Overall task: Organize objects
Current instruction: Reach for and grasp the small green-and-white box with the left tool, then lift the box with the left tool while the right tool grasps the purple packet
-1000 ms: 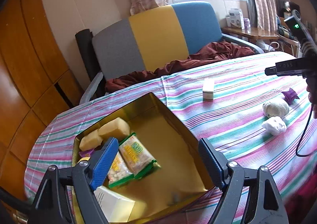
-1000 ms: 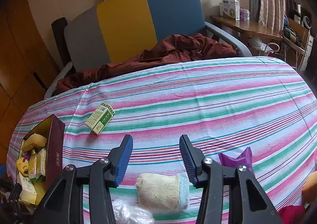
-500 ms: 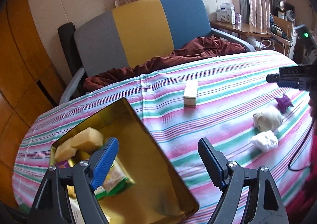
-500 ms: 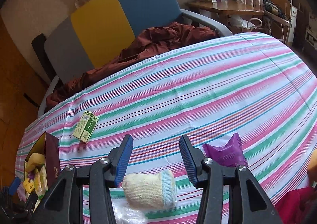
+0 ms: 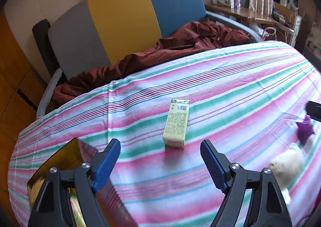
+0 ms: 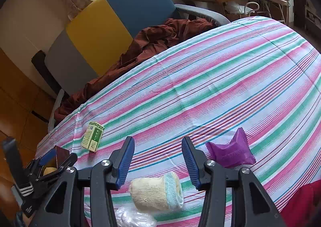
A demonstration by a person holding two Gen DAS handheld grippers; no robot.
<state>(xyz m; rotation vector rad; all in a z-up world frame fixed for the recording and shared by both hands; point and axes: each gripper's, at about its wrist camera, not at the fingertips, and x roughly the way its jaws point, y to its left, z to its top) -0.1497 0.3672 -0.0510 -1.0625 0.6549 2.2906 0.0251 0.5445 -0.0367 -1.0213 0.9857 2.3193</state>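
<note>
The left tool (image 5: 160,158) hangs over the striped tabletop (image 5: 230,78) with its blue pads spread wide and nothing between them. Straight ahead of the gap lies a small pale-green box (image 5: 176,123), flat on the cloth, barcode end away from the tool and well short of the pads. Under the left finger sits the gold tin (image 5: 58,158), its near corner showing; yellow packets lie inside, though the finger hides most of them. Off to the right are a cream sock (image 5: 286,164) and a purple wrapper (image 5: 305,128), blurred at the edge of the view.

The right tool (image 6: 158,158) also stands apart, holding nothing. The sock (image 6: 156,191) lies just below the gap, rolled, its pale-blue cuff toward the right finger — not touched by either pad. Just in front of the sock is a crumpled clear plastic bag (image 6: 134,217), partly cut off by the frame. The wrapper (image 6: 230,152) rests beside the right finger, on its outer side. Farther left lies the box (image 6: 92,136), green face up, tilted on the stripes. Beyond it, at the tabletop's edge, the left tool (image 6: 54,158) shows over the tin (image 6: 60,151), whose dark red outer wall is visible — what it holds can hardly be made out from here.

Behind the tabletop stands a grey, yellow and blue chair (image 6: 112,24) with a rust-red cloth (image 6: 156,40) heaped on its seat.
</note>
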